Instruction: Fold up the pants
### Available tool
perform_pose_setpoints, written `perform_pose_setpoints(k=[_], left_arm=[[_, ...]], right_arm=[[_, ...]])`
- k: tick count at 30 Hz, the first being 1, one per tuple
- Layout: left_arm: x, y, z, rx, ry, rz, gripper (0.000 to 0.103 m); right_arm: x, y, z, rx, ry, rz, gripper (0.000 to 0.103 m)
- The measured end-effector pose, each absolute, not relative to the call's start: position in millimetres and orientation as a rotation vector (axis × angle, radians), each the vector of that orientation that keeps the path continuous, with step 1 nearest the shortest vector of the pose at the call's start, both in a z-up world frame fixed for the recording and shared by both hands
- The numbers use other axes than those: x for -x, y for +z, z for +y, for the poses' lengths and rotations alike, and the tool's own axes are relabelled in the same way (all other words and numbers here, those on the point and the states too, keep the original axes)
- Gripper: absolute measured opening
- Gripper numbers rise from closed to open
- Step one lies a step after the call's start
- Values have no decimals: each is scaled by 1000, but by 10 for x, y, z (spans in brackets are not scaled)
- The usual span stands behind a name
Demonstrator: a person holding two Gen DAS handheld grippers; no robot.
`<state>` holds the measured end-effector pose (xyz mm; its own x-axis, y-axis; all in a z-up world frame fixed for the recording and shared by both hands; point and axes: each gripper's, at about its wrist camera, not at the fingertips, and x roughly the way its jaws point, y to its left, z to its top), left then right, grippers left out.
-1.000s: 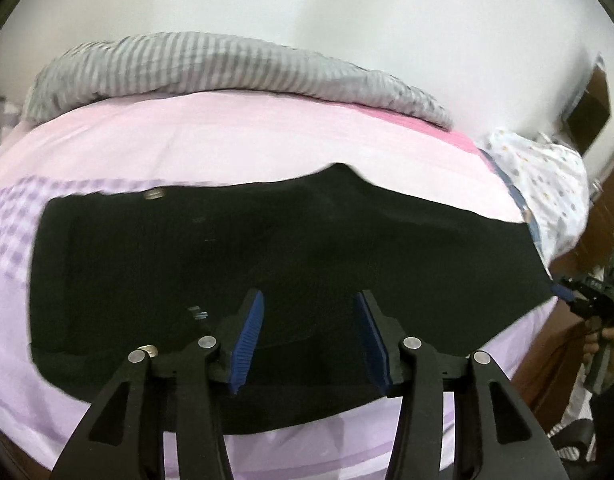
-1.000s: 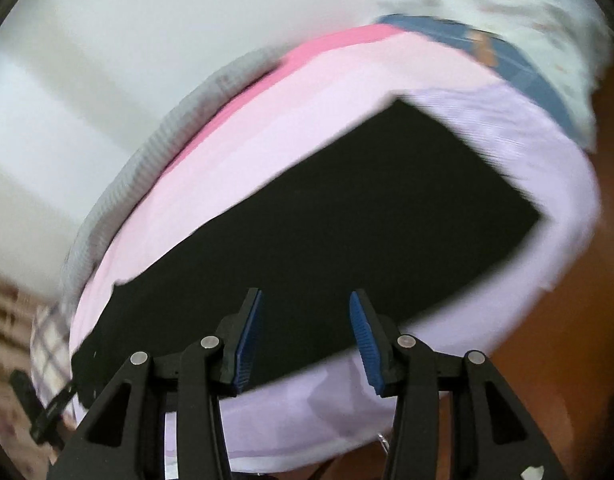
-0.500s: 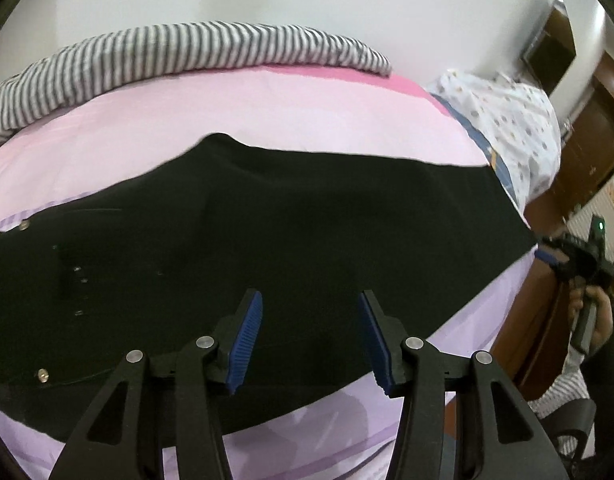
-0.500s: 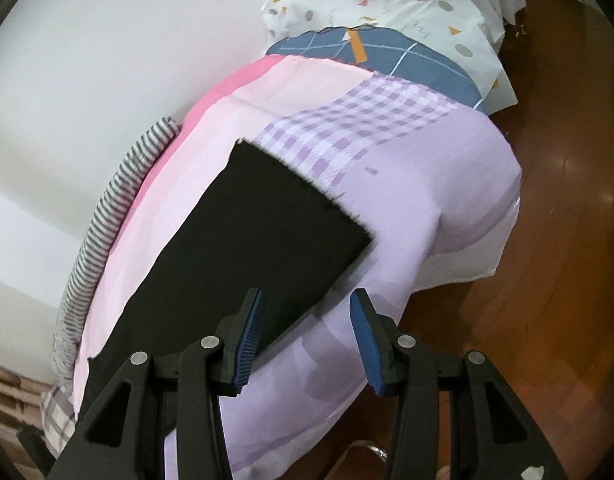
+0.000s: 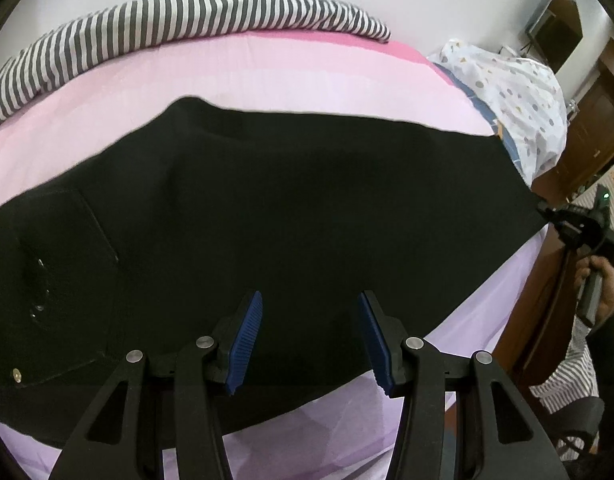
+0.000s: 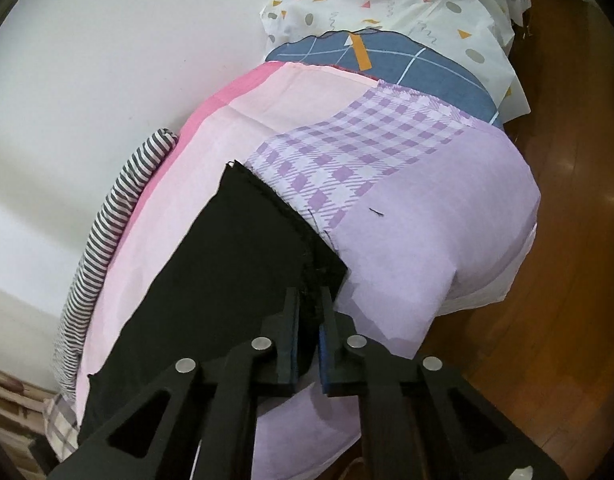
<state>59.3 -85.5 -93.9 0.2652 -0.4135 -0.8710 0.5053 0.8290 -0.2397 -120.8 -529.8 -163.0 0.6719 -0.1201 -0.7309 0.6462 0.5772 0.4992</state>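
Note:
Black pants (image 5: 287, 216) lie flat across the pink and lilac bed, waist with pocket and rivets at the left, leg hems at the right. My left gripper (image 5: 309, 336) is open and empty, hovering over the near edge of the pants at mid-length. In the right wrist view the pants (image 6: 227, 272) run away to the lower left, and my right gripper (image 6: 309, 312) is shut on the near corner of the leg hem. The right gripper also shows in the left wrist view (image 5: 575, 220) at the hem corner.
A striped grey and white cloth (image 5: 179, 20) lies along the far edge of the bed by the white wall. A spotted white cloth (image 6: 407, 8) and blue checked fabric (image 6: 387, 56) sit at the bed's end. Brown wooden floor (image 6: 567, 240) lies beyond the bed's edge.
My right gripper moved in to the leg hem corner and closed on it. My left gripper moved closer over the pants and stayed open.

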Motion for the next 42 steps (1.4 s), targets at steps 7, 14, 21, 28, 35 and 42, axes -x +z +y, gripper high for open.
perform_pose_setpoints(k=[7, 14, 21, 28, 35, 42], left_arm=[[-628, -1018, -807, -74, -610, 1161, 51], [-669, -818, -456, 50, -588, 1114, 51], [-672, -627, 95, 152, -520, 1050, 52], [-669, -656, 526, 248, -473, 1042, 52], [-651, -719, 557, 293, -513, 1060, 52], [-721, -751, 460, 352, -575, 1089, 52]], right_arm=[[1107, -1403, -5125, -957, -360, 630, 7], [465, -1087, -4347, -892, -136, 671, 7], [-240, -1018, -3193, -778, 120, 794, 7], [-592, -1380, -1885, -631, 369, 1022, 7], [-598, -1843, -1458, -477, 353, 1190, 8], [-576, -1833, -1354, -383, 365, 1215, 15]])
